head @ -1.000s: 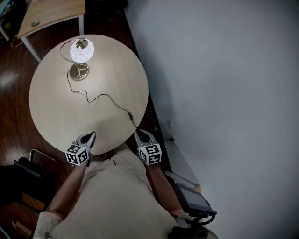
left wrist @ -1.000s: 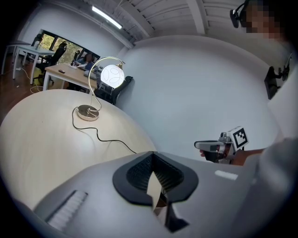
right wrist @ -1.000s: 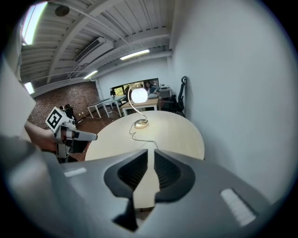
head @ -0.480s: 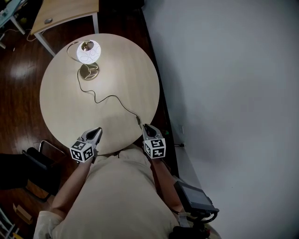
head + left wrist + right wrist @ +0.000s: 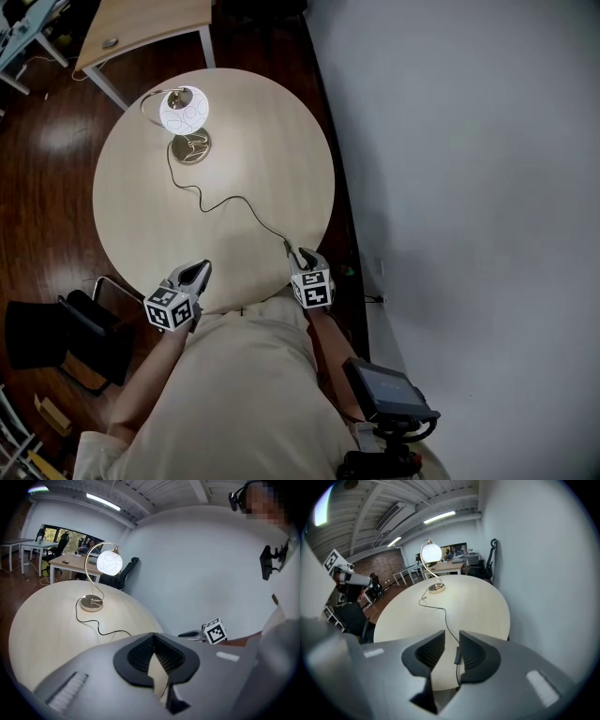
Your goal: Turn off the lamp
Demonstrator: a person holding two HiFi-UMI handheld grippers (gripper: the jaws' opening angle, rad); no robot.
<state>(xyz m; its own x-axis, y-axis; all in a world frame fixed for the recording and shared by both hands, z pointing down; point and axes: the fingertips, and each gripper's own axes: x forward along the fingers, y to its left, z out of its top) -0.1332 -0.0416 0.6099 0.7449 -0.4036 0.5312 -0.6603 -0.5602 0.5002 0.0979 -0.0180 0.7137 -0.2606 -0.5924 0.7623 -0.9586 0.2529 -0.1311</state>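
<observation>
1. The lamp (image 5: 184, 111) is lit. It stands on the far side of the round desk (image 5: 141, 216), well away from me.
2. Its thin black cord (image 5: 234, 199) snakes from the lamp's base across the desk to the near edge, where a small inline switch (image 5: 457, 655) sits on it.
3. My right gripper (image 5: 305, 255) is at the end of the cord farthest from the lamp. Its jaws are opening, and the switch shows in the gap close to one pad, with nothing clamped yet.
4. My left gripper (image 5: 199, 270) is clenched on nothing and hovers far from the lamp, off to the side of the cord.
5. The lamp looks top-heavy, with a slim arched stem and a globe that is probably fragile, so I would leave it alone.
6. The switch looks small, hard and light. Since the limp cord will likely let it skate on the smooth desk, I would pinch it squarely across its body.
</observation>
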